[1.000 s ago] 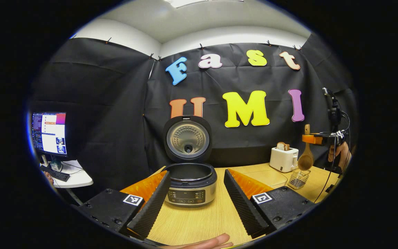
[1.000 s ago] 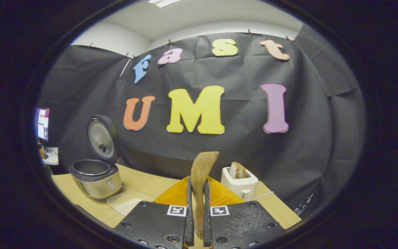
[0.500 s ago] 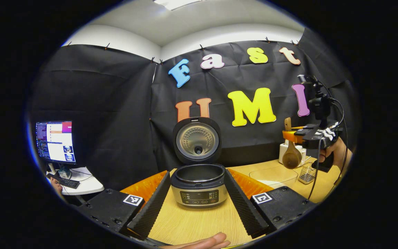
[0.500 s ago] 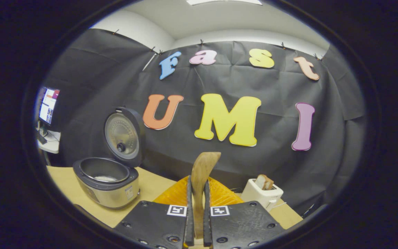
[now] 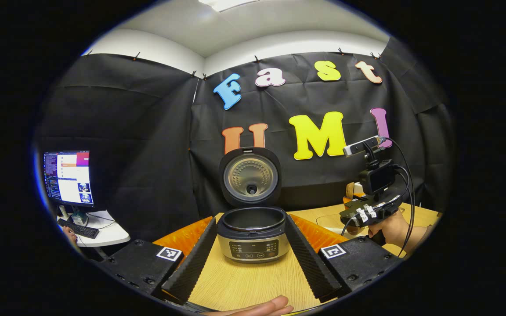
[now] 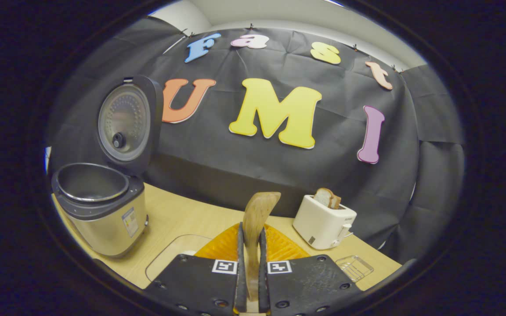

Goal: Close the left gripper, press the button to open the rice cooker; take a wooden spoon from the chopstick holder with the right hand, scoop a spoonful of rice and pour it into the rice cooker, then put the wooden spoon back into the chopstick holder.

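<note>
A black cloth wall [image 5: 147,131] is hung across the back of the booth, pinned along its upper edge with small clips and creased in places. Above it, a white wall band [image 5: 288,44] and a pale ceiling [image 5: 253,22] are seen, with a ceiling light [image 5: 224,3] cut off at the top of the frame. A light wood-grain counter [image 5: 248,285] is spread across the lower middle. At the lower left of the left gripper view, a small white side table [image 5: 103,228] is placed, on which a lit monitor [image 5: 67,177] and a dark keyboard [image 5: 78,228] are set.
</note>
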Action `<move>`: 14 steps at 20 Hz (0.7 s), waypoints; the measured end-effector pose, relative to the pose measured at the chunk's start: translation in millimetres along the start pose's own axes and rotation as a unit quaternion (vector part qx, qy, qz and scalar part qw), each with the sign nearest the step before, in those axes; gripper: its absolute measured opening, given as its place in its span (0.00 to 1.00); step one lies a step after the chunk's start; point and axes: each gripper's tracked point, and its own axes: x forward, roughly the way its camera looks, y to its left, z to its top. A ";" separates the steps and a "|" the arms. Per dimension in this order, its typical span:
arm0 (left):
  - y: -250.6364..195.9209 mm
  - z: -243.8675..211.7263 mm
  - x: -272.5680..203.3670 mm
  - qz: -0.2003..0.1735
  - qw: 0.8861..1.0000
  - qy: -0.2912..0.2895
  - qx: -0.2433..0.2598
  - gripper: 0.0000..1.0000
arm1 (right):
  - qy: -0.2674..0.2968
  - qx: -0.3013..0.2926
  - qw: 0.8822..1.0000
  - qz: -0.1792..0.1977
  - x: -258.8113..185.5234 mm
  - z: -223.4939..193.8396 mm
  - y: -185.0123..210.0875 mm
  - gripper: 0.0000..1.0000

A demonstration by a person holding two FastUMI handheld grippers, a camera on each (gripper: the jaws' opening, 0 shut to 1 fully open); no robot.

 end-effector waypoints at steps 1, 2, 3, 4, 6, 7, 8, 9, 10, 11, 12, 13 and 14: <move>0.3 0.3 0.2 0.000 1.000 0.001 -0.002 0.99 | 0.005 0.000 1.000 -0.010 3.3 -2.6 -3.1 0.08; 1.2 -1.2 0.5 -0.001 1.000 0.003 -0.004 0.99 | 0.006 -0.002 1.000 -0.019 7.1 -5.6 -5.9 0.10; 0.4 -1.7 0.5 -0.003 1.000 0.003 -0.004 0.99 | 0.004 -0.011 0.999 -0.034 12.2 -6.6 -10.6 0.10; 0.8 -1.9 0.8 -0.002 1.000 0.004 -0.004 0.99 | 0.003 -0.021 0.999 -0.042 16.0 -8.6 -12.1 0.12; 1.5 -2.1 1.6 -0.003 1.000 0.004 -0.003 0.99 | 0.010 -0.037 0.998 -0.057 20.6 -17.3 -11.6 0.12; 1.9 -2.6 2.2 -0.003 1.000 0.005 -0.003 0.99 | 0.013 -0.034 0.998 -0.057 22.8 -20.6 -8.2 0.10; 2.5 -4.3 2.2 -0.002 1.000 0.006 -0.003 0.99 | 0.022 -0.024 0.998 -0.053 23.5 -25.8 -3.2 0.12; 3.2 -5.0 2.5 -0.001 1.000 0.007 -0.003 0.99 | 0.034 -0.010 0.998 -0.044 23.0 -32.2 3.4 0.10; 3.1 -4.7 2.0 -0.002 1.000 0.008 -0.002 0.99 | 0.044 0.006 0.998 -0.035 21.7 -36.2 9.2 0.10; 3.1 -4.9 1.7 -0.003 1.000 0.007 -0.002 0.99 | 0.053 0.025 0.998 -0.028 18.9 -37.0 13.4 0.10; 4.8 -3.9 1.3 -0.002 1.000 0.006 -0.002 0.95 | 0.063 0.071 0.995 -0.009 12.3 -32.4 21.4 0.10; 5.9 -3.8 1.2 -0.002 1.000 0.006 -0.004 0.99 | 0.074 0.106 0.992 0.002 7.5 -32.9 22.4 0.10; 6.7 -4.6 2.4 -0.002 1.000 0.007 -0.008 0.99 | 0.089 0.147 0.985 0.013 3.1 -33.2 23.5 0.10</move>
